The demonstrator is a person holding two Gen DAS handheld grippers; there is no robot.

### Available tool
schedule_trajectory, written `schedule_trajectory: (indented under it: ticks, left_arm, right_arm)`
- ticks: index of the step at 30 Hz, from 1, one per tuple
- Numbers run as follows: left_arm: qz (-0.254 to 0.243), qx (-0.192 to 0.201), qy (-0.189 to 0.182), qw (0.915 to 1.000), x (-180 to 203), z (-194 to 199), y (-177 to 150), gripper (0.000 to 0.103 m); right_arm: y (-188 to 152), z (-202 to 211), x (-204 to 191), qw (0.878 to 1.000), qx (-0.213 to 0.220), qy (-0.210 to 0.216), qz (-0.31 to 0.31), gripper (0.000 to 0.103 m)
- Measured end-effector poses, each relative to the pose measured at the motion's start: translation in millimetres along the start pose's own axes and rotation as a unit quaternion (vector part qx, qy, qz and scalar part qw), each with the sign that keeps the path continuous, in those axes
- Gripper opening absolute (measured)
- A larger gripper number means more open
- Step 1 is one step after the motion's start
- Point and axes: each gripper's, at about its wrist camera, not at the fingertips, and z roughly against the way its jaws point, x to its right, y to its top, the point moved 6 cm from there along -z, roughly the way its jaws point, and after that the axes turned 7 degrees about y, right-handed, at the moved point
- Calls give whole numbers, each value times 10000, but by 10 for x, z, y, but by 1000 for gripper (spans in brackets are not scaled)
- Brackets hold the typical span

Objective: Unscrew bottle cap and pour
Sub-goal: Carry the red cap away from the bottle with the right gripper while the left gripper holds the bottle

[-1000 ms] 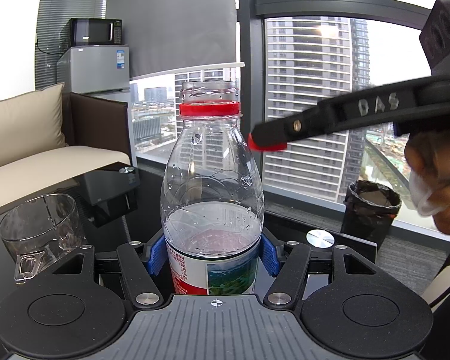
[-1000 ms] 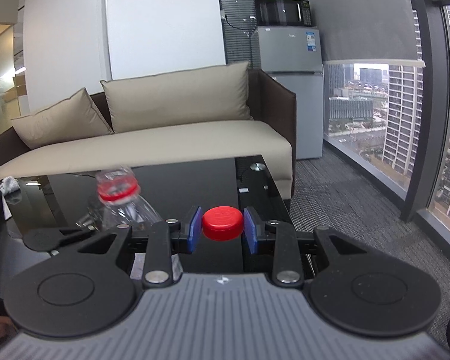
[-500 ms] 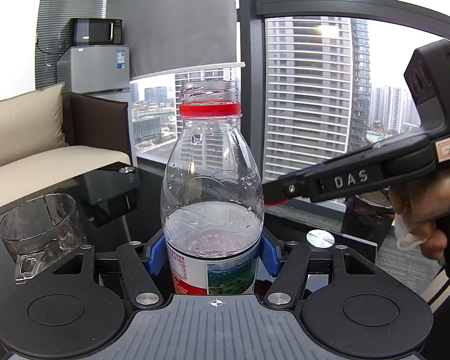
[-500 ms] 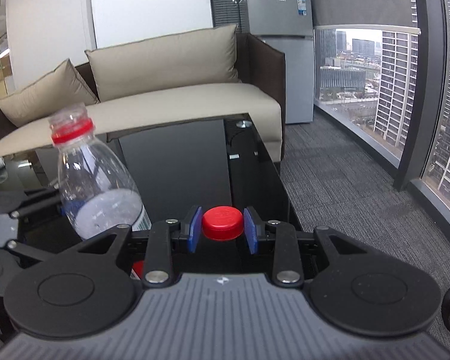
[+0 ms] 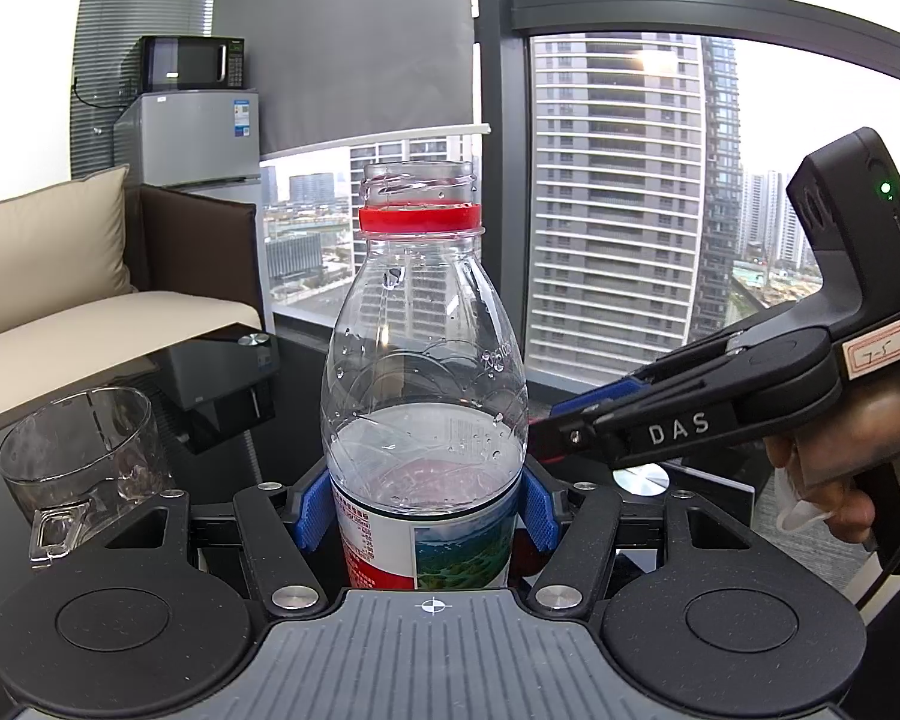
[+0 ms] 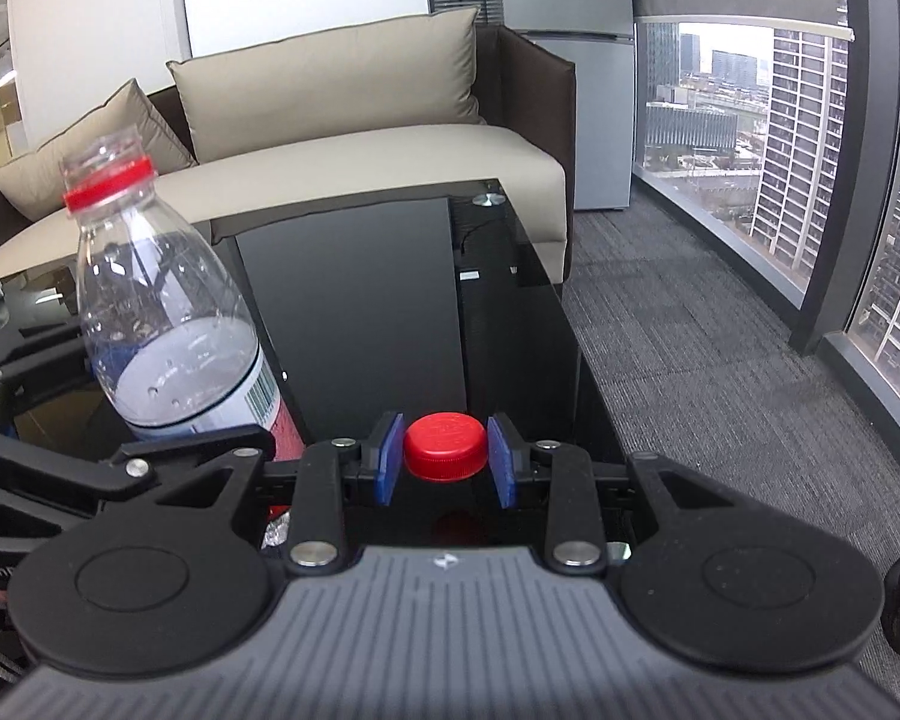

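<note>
Cap's off. The right gripper [image 6: 445, 459] has the red cap [image 6: 445, 446] pinched between its blue pads, and over the last second it's dropped from about neck height down to beside the bottle's lower body, nosing toward the black table [image 6: 354, 276]. From the left wrist view that gripper sits at 3 o'clock of the bottle [image 5: 424, 384], and the cap itself is mostly hidden behind the bottle there, so I can't say for sure whether it's touching the glass top yet.

The left gripper [image 5: 426, 507] hasn't budged: clamped on the bottle at label height, bottle upright, mouth open, only the red ring left on the neck, water up to roughly the middle.

The glass [image 5: 81, 462] is at 9 o'clock of the bottle, near but not touching, and looks empty.

My read: unscrewing is done, the cap is about to get parked on the table, then it's the pour. Tilting left toward the glass is what's left.
</note>
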Motion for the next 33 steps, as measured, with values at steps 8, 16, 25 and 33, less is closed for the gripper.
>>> schedule_trajectory:
  ticks: [8, 16, 25, 33]
  left_arm:
    - [-36, -62, 20, 10000, 24, -16, -11, 58]
    - [-21, -43, 18, 10000, -14, -16, 4, 58]
    - [-9, -46, 12, 10000, -13, -19, 4, 58]
    - [1, -44, 6, 10000, -14, -28, -7, 58]
  right_arm:
    - [-60, -77, 9, 9999, -144, -7, 21, 33]
    - [-111, -138, 37, 9997, -249, -12, 3, 33]
    - [-163, -214, 74, 9993, -381, -15, -39, 33]
    - [-199, -239, 89, 9991, -427, -37, -53, 33]
